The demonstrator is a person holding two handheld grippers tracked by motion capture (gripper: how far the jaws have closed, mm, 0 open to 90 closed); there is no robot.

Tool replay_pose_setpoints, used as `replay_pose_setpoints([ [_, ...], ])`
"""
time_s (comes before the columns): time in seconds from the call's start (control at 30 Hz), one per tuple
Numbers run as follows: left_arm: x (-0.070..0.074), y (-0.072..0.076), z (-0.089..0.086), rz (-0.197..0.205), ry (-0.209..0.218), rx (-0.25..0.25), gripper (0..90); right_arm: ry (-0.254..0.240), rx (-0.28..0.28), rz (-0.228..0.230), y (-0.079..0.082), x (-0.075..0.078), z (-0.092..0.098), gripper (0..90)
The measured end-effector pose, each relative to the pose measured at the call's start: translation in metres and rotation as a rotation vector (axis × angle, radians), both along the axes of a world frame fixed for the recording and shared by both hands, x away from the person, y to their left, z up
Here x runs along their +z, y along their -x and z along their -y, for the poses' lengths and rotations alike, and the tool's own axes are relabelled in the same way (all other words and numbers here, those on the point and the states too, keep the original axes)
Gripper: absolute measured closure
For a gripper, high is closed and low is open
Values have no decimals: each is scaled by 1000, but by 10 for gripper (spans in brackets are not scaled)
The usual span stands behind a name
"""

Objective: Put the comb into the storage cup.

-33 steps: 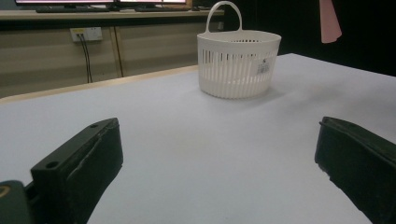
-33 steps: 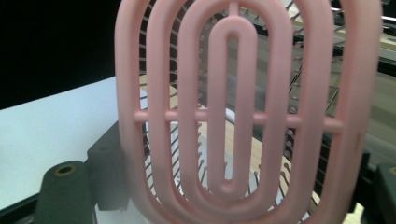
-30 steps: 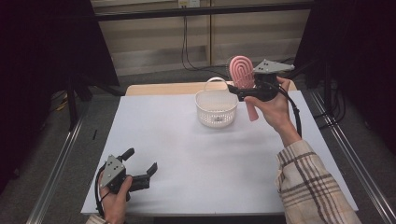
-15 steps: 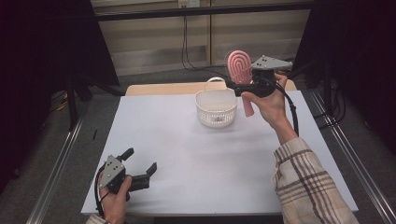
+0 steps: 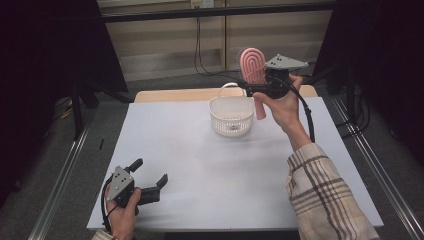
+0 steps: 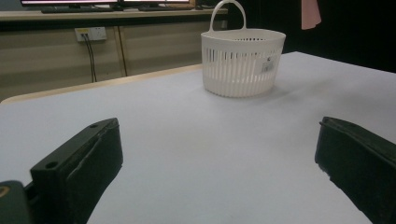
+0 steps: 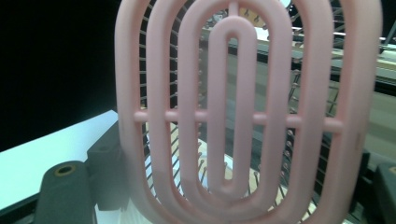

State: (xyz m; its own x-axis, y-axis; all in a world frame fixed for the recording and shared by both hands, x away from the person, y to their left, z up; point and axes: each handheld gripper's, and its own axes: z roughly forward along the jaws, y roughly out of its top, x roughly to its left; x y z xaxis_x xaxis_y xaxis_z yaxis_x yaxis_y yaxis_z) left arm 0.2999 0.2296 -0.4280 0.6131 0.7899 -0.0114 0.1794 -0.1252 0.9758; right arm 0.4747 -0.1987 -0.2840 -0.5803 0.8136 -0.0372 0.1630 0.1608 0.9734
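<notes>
Since the brush (image 5: 252,67) has risen and swung upright over the past second, you now hold it clamped in the right gripper (image 5: 264,89) beside the basket (image 5: 231,116), release pending; the left gripper (image 5: 150,186) rests wide, empty.

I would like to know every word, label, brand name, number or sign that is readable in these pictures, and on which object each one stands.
No text can be read in these pictures.
Small sticker on the white basket: a dark mark, too small and blurred to read.
Pink hairbrush held in the right gripper: no print visible.
Left gripper: no lettering visible.
</notes>
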Motion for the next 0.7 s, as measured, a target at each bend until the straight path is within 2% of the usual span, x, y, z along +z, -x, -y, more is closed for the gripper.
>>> replay_pose_setpoints([
  [0.2,0,0,0,0,8,2,11,5,15,11,-3,1,-11,216],
  [0.43,0,0,0,-6,7,-7,11,-32,15,23,-10,3,-18,216],
  [0.7,0,1,0,-3,10,-4,11,-47,-3,44,-20,4,-26,216],
])
